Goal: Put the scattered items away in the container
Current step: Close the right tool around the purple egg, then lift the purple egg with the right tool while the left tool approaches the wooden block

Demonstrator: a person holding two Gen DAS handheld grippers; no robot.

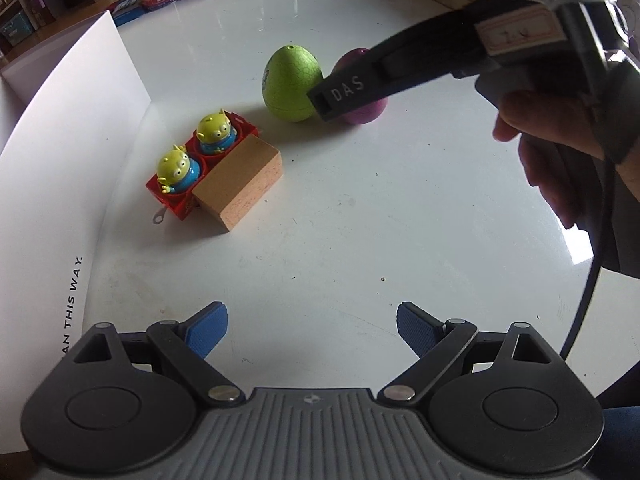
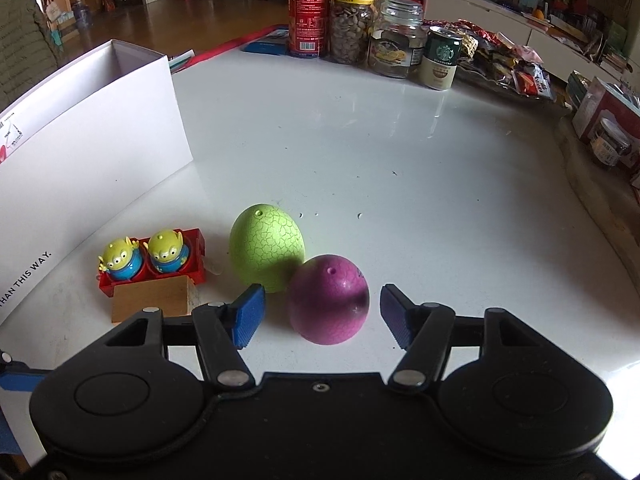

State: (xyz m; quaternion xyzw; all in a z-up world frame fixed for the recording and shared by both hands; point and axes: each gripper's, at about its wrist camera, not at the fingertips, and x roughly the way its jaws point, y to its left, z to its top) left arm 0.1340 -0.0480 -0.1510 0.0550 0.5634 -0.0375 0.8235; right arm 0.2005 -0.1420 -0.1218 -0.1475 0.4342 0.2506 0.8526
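A purple egg (image 2: 328,300) stands on the white table between the blue pads of my right gripper (image 2: 322,316), with a gap on each side, so the gripper is open. A green cracked-pattern egg (image 2: 266,254) leans against it from the left. Left of the eggs a red tray holding two green alien figures (image 2: 154,256) sits behind a wooden block (image 2: 150,298). In the left wrist view my left gripper (image 1: 312,332) hangs open over bare table, well short of the block (image 1: 240,184) and the tray (image 1: 192,160). The right gripper's finger (image 1: 360,92) partly hides the purple egg (image 1: 366,110) beside the green egg (image 1: 292,84).
A tall white open box (image 2: 92,140) stands along the left side of the table. Jars, a red can (image 2: 310,16) and a coffee tin (image 2: 440,60) line the far edge, with snack packets at the back right. A hand (image 1: 560,152) and cable are at right.
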